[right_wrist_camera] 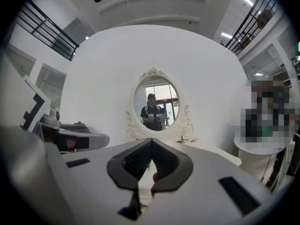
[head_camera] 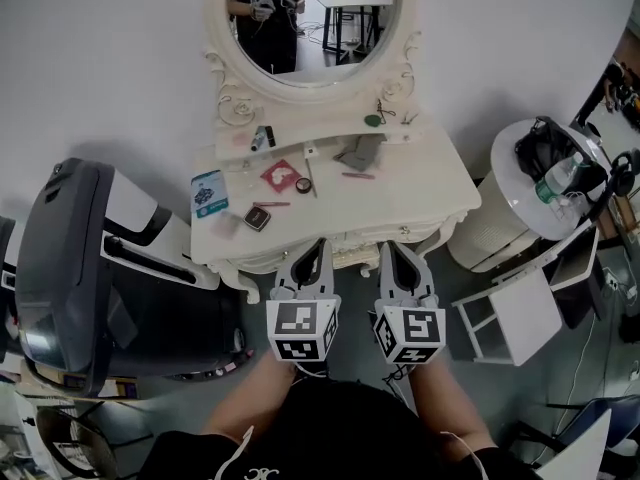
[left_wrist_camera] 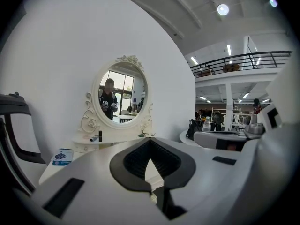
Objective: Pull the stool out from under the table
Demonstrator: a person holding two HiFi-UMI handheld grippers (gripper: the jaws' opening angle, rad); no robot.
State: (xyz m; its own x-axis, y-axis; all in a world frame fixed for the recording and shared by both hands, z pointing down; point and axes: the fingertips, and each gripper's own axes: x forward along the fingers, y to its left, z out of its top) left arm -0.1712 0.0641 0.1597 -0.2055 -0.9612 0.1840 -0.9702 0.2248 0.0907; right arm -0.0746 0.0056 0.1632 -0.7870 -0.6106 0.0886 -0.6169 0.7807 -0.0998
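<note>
The white vanity table (head_camera: 420, 203) with an oval mirror (head_camera: 305, 18) stands against the wall ahead. No stool shows in any view; the space under the table is hidden by its top. My left gripper (head_camera: 318, 244) and right gripper (head_camera: 389, 249) hover side by side just before the table's front edge, both shut with nothing between the jaws. The left gripper view has its closed tips (left_wrist_camera: 150, 139) pointing over the tabletop at the mirror (left_wrist_camera: 123, 95). From the right gripper view, the closed tips (right_wrist_camera: 151, 141) face the same mirror (right_wrist_camera: 157, 104).
Small items lie on the tabletop: a blue packet (head_camera: 208, 193), a red piece (head_camera: 280, 175), a dark compact (head_camera: 257, 218), a grey cloth (head_camera: 360, 153). A large grey and black chair (head_camera: 60, 268) stands left. A round side table (head_camera: 505, 168) with a bag and a white shelf unit (head_camera: 510, 318) stand right.
</note>
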